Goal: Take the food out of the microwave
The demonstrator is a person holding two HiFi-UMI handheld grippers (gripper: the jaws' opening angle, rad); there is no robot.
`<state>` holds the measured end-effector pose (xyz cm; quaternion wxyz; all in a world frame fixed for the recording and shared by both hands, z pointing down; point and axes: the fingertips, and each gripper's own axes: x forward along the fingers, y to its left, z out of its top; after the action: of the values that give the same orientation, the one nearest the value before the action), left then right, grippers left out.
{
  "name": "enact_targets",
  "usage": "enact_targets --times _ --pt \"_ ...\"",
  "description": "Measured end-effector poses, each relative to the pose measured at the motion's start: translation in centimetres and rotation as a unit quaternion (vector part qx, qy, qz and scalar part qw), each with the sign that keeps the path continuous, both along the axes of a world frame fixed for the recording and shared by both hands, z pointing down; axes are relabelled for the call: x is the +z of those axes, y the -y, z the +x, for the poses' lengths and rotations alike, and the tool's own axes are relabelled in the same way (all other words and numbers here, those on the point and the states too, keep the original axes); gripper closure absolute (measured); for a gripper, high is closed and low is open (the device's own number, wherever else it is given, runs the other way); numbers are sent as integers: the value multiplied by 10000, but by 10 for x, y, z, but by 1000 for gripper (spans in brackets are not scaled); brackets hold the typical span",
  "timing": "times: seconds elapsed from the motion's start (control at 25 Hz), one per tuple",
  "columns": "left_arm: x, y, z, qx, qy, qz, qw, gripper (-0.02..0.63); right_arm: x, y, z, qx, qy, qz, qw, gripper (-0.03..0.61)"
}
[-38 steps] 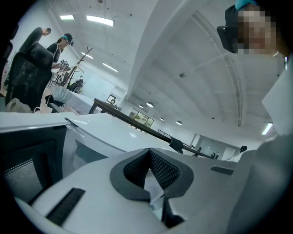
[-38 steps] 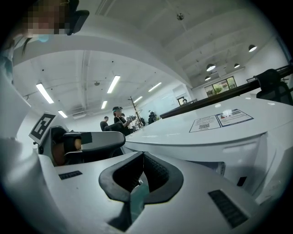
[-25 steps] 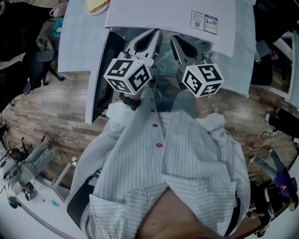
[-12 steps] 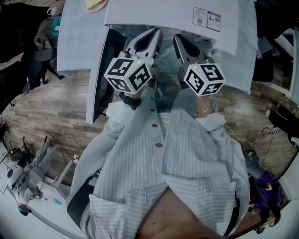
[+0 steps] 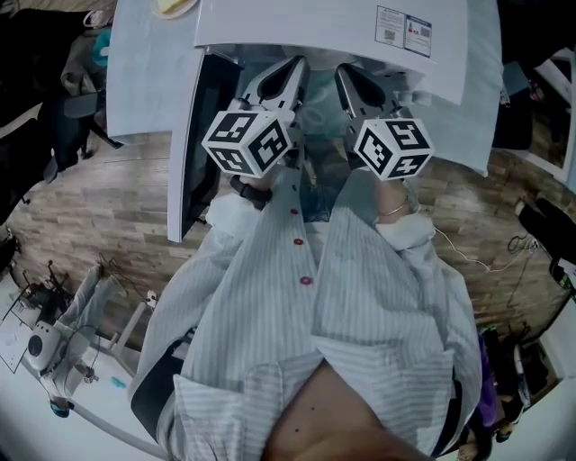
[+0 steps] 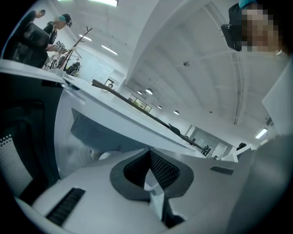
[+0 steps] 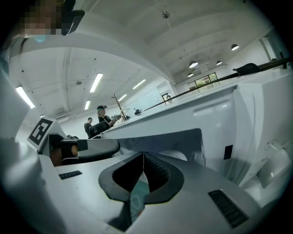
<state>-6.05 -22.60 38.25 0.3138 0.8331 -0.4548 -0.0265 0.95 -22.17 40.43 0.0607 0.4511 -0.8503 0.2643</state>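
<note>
A white microwave [image 5: 315, 27] stands in front of me with its door [image 5: 200, 144] swung open to the left. Both grippers point side by side into the opening, under its top edge. My left gripper [image 5: 295, 65] is shut, its ribbed pads [image 6: 158, 167] meeting at the tip [image 6: 149, 151]. My right gripper [image 5: 347, 72] is shut too [image 7: 143, 154]. A pale round thing [image 6: 103, 155] lies inside the cavity ahead, also visible past the right jaws [image 7: 176, 155]; I cannot tell if it is a plate or the food. Nothing shows clamped at either tip.
A plate with yellowish food [image 5: 171, 7] sits on the white table [image 5: 148, 81] left of the microwave. The open door's edge is close beside my left gripper. People and office chairs [image 7: 98, 121] are far behind. Wooden floor [image 5: 99, 207] lies below.
Both grippers have sunk a little against the microwave's top edge while staying side by side and shut. The door has not moved.
</note>
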Motion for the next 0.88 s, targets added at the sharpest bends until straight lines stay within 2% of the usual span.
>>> enact_targets --times 0.88 --pt "77 14 2 -30 -50 -784 9969 605 79 9 14 268 -70 -849 9960 545"
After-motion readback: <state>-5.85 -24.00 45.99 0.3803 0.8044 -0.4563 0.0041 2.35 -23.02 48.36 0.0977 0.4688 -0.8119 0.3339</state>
